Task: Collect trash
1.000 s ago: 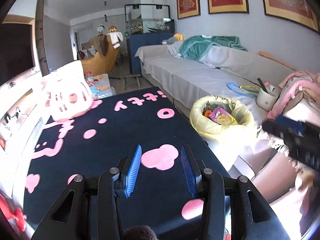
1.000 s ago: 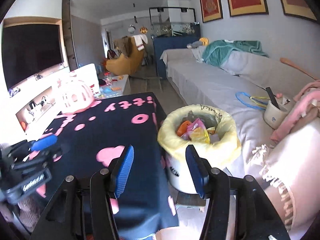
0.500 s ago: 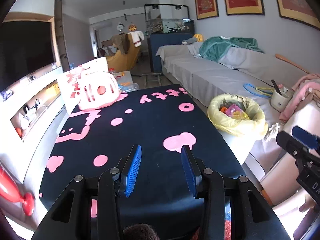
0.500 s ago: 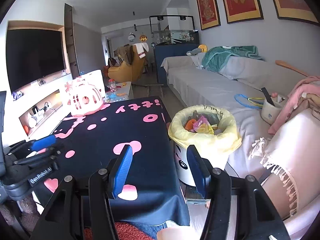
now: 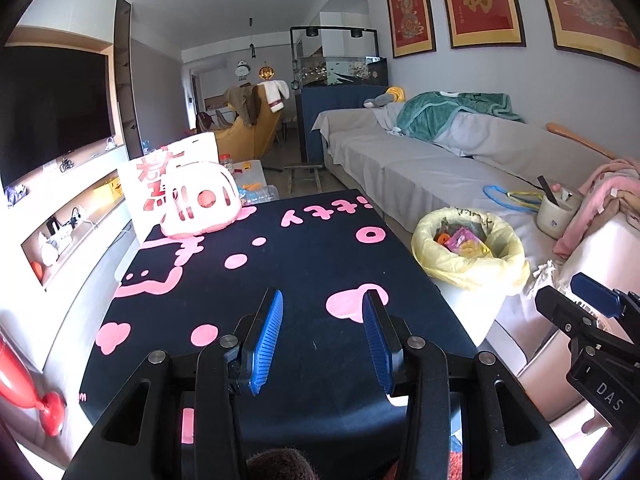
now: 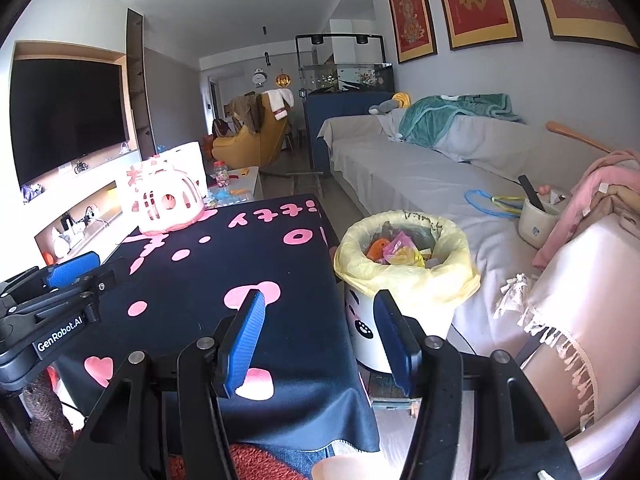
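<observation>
We had drawn both grippers back from the table (image 5: pixel 304 264): left gripper (image 5: pixel 322 336) and right gripper (image 6: pixel 320 340) released, empty. Trash sat inside the bin (image 6: pixel 404 276); collection appeared complete.

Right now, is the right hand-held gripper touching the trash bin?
Apart. In the right wrist view the right hand-held gripper is open and empty, with the yellow-lined bin beyond its fingertips; the left wrist view shows a gap too.

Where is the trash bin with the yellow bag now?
In both wrist views the trash bin stands on the floor right of the black table, between it and the grey sofa.
</observation>
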